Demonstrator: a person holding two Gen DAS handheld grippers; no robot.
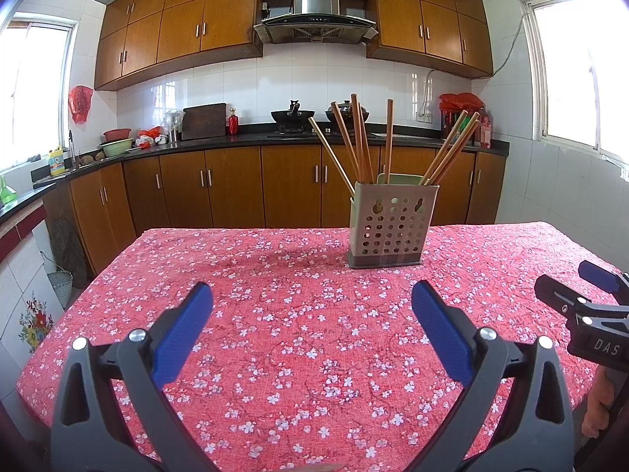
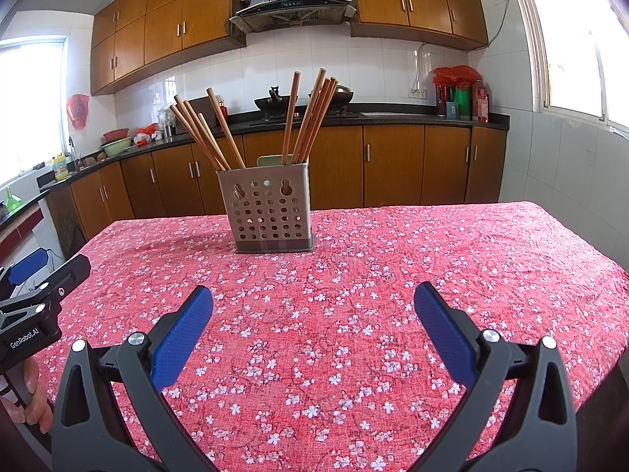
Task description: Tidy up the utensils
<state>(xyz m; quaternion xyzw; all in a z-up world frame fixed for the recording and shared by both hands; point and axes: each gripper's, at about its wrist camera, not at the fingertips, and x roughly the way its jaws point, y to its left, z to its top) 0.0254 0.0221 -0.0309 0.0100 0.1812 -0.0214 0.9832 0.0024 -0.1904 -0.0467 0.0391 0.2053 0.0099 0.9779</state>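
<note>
A grey perforated utensil holder (image 1: pixel 391 225) (image 2: pixel 269 212) stands upright on the far half of the table. Several wooden chopsticks (image 1: pixel 355 139) (image 2: pixel 310 118) lean out of it in two bunches, left and right. My left gripper (image 1: pixel 312 293) hovers open over the near part of the cloth, well short of the holder, with nothing between its blue pads. My right gripper (image 2: pixel 314 295) is likewise open and holds nothing. Each gripper shows at the edge of the other's view: the right gripper (image 1: pixel 585 295) in the left wrist view, the left gripper (image 2: pixel 43 271) in the right wrist view.
A red floral tablecloth (image 1: pixel 295 334) (image 2: pixel 393 275) covers the table. Behind it runs a kitchen counter (image 1: pixel 236 139) with woks, bowls and bottles, wooden cabinets above and below. A hand (image 2: pixel 31 401) grips the left tool's handle.
</note>
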